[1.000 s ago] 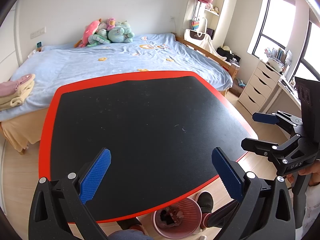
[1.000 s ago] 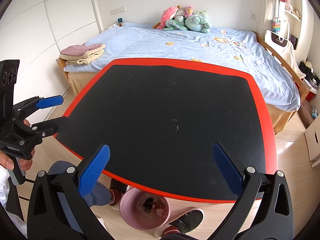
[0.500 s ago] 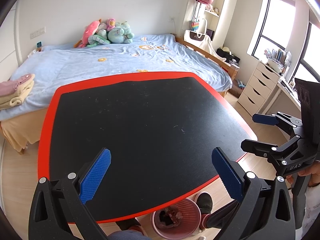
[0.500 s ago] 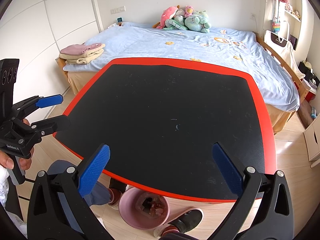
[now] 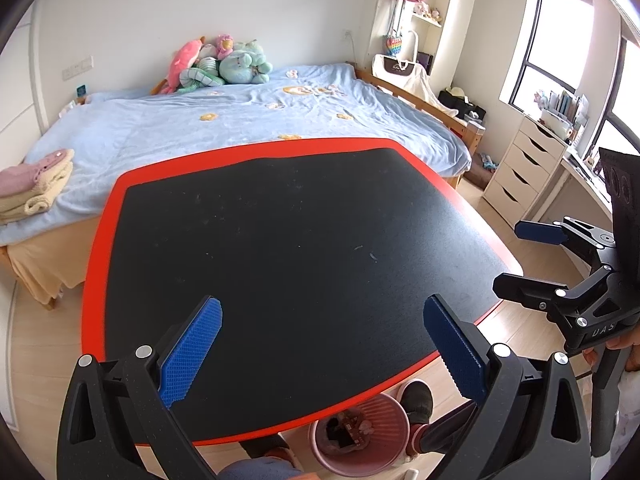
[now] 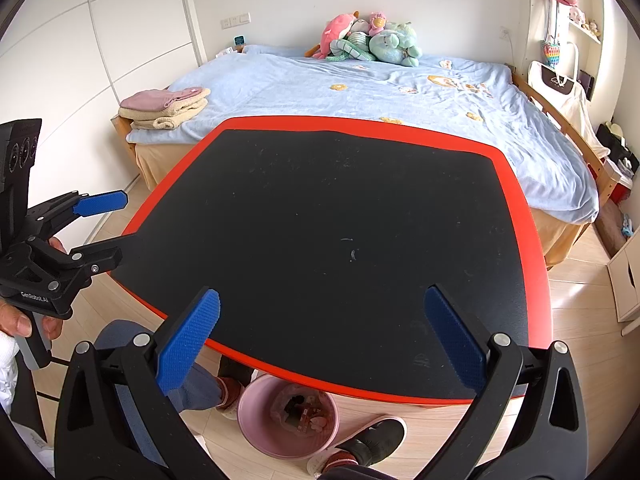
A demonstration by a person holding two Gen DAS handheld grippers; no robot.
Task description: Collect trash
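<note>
A pink trash bin (image 5: 360, 436) with wrappers inside stands on the floor under the near edge of the black, red-rimmed table (image 5: 296, 240); it also shows in the right wrist view (image 6: 288, 416). No trash shows on the table top. My left gripper (image 5: 324, 344) is open and empty above the near table edge; it also shows in the right wrist view (image 6: 100, 228). My right gripper (image 6: 320, 332) is open and empty above the near edge; it shows at the right of the left wrist view (image 5: 524, 256).
A bed (image 5: 240, 120) with a blue cover, plush toys (image 5: 220, 64) and folded towels (image 5: 32, 184) lies beyond the table. A white drawer unit (image 5: 524, 172) stands at the right. The person's legs and shoes (image 6: 372, 440) flank the bin.
Both views have shifted very slightly. Both grippers stay open and empty.
</note>
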